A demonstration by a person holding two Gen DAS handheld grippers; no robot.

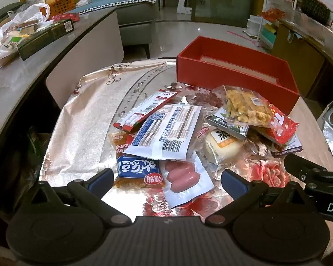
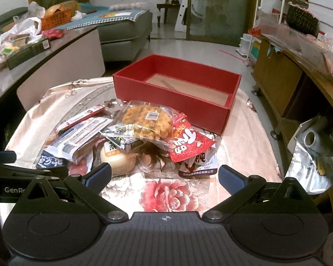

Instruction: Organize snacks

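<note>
Both released, left gripper [image 1: 166, 177] and right gripper [image 2: 164, 175] poised near the snack pile [image 1: 188, 133] heaped mid-worktop, empty red box [image 2: 177, 88] just beyond, ready to receive.

Open red cardboard box [image 2: 176, 93] at the far side of my floral-clothed table [image 2: 244, 146], heap of wrapped snack packets [image 2: 131, 137] piled just near of it, long grey counter [image 2: 62, 44] off left, wooden cabinet [image 2: 277, 79] right.
</note>
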